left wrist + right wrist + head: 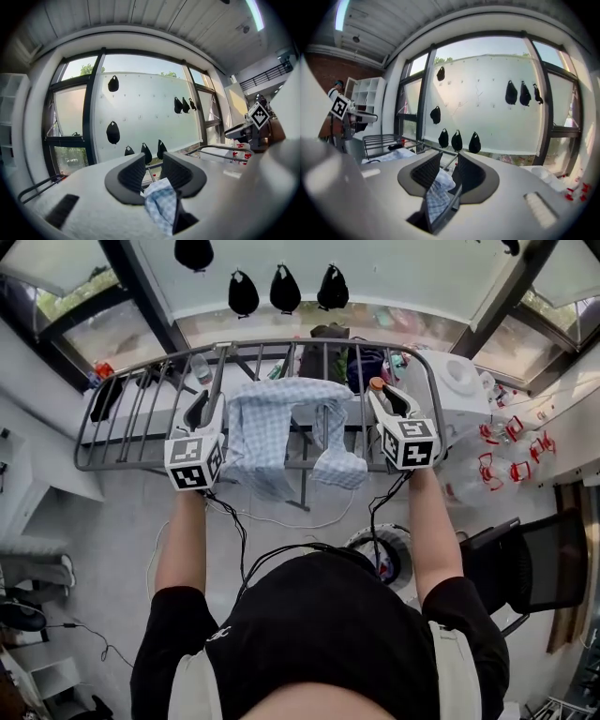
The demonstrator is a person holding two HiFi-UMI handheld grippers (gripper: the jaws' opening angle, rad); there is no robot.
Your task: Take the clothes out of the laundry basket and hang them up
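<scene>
1. The left gripper (200,405) is up at the drying rack (131,418), its jaws partly apart with a checked corner lying loose between them.
2. The blue checked garment (272,427) hangs over the rack's bars, between both grippers.
3. The right gripper (390,398) has its jaws partly apart too, with cloth loose in the gap.

No readable text, brand, number or sign in any view. The only print is the black-and-white square marker patterns on the cube of the left tool (199,409) and the cube of the right tool (392,401). These are coded blocks with no letters or digits. Each gripper view shows the other tool's marker small in the distance, also with no characters.
</scene>
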